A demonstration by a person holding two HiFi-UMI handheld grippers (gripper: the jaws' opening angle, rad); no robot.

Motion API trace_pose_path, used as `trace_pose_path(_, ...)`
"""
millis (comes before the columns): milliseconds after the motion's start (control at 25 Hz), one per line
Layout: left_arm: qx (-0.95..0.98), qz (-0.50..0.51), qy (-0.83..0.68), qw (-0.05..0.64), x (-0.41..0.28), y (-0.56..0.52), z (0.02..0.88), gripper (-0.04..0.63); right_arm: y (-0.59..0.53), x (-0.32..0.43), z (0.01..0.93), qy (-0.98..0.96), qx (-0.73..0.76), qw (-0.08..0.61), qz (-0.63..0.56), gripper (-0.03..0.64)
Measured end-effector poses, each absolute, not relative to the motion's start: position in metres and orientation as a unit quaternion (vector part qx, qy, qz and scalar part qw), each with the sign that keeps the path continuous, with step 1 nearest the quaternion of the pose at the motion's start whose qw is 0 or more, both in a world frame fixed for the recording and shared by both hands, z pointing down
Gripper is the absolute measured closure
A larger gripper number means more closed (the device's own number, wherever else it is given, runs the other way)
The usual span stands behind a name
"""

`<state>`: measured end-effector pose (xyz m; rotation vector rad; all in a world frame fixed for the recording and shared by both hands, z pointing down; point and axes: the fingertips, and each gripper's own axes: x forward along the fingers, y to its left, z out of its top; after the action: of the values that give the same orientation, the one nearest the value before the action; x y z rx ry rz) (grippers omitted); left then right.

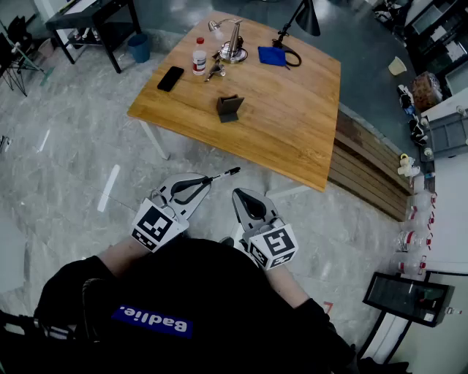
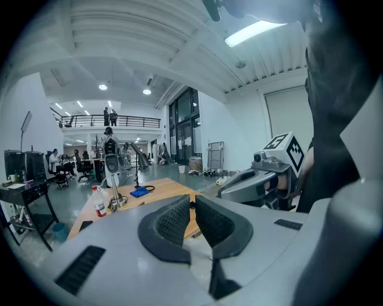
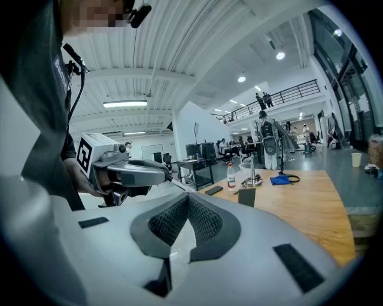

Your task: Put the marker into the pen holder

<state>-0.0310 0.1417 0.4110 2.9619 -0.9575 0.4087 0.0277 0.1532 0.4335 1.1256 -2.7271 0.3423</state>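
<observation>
My left gripper [image 1: 205, 180] is shut on a thin black marker [image 1: 224, 174], whose free end points toward the wooden table [image 1: 292, 131]. In the left gripper view the jaws meet, with the marker's dark body [image 2: 192, 205] pinched at their tips. The dark grey pen holder [image 1: 229, 108] stands upright near the table's middle, well beyond both grippers; it also shows in the right gripper view as the pen holder [image 3: 246, 196]. My right gripper [image 1: 243, 195] hangs beside the left one over the floor, shut and holding nothing. Both are short of the table's near edge.
On the table's far side lie a black phone [image 1: 170, 78], a white bottle with a red cap [image 1: 199, 56], a metal stand [image 1: 234, 44], a blue cloth [image 1: 273, 56] and a black desk lamp [image 1: 303, 16]. Stacked wooden boards [image 1: 365, 172] lie right of the table.
</observation>
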Motion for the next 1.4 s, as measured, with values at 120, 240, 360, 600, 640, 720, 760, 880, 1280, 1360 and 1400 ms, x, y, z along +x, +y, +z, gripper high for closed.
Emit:
trace_pose_path(120, 0.943, 0.132, -0.304, 0.002, -0.027, 0.141, 0.411, 0.557, 0.152, 0.031, 0.433, -0.915, 0.377, 0.085, 0.115, 0.611)
trace_pose_path(240, 0.943, 0.134, -0.304, 0.001, -0.023, 0.14, 0.412, 0.557, 0.15, 0.033, 0.434, -0.915, 0.377, 0.084, 0.115, 0.611)
trace_pose_path(360, 0.942, 0.135, -0.307, 0.001, -0.019, 0.139, 0.412, 0.557, 0.149, 0.037, 0.432, -0.918, 0.373, 0.075, 0.113, 0.611)
trace_pose_path(600, 0.936, 0.145, -0.322, 0.004, -0.009, 0.135, 0.415, 0.557, 0.148, 0.051, 0.43, -0.923, 0.362, 0.057, 0.115, 0.611)
trace_pose_path(640, 0.934, 0.146, -0.326, 0.004, -0.007, 0.134, 0.416, 0.557, 0.148, 0.054, 0.431, -0.924, 0.359, 0.056, 0.116, 0.611)
trace_pose_path(720, 0.93, 0.147, -0.338, 0.003, -0.003, 0.132, 0.417, 0.557, 0.149, 0.062, 0.435, -0.926, 0.354, 0.055, 0.118, 0.611)
trace_pose_path(760, 0.927, 0.148, -0.345, 0.003, -0.002, 0.13, 0.418, 0.557, 0.15, 0.066, 0.438, -0.927, 0.351, 0.055, 0.12, 0.611)
trace_pose_path(880, 0.917, 0.146, -0.37, 0.0, -0.003, 0.124, 0.418, 0.557, 0.152, 0.076, 0.448, -0.93, 0.34, 0.06, 0.128, 0.611)
trace_pose_path(1280, 0.908, 0.136, -0.397, -0.008, -0.03, 0.063, 0.408, 0.557, 0.108, 0.077, 0.451, -0.925, 0.35, 0.069, 0.132, 0.611)
trace_pose_path(1360, 0.912, 0.135, -0.388, -0.009, -0.035, 0.041, 0.409, 0.557, 0.09, 0.072, 0.453, -0.92, 0.359, 0.073, 0.136, 0.611)
trace_pose_path(1400, 0.914, 0.134, -0.382, -0.009, -0.038, 0.028, 0.41, 0.557, 0.079, 0.069, 0.454, -0.918, 0.364, 0.076, 0.138, 0.611)
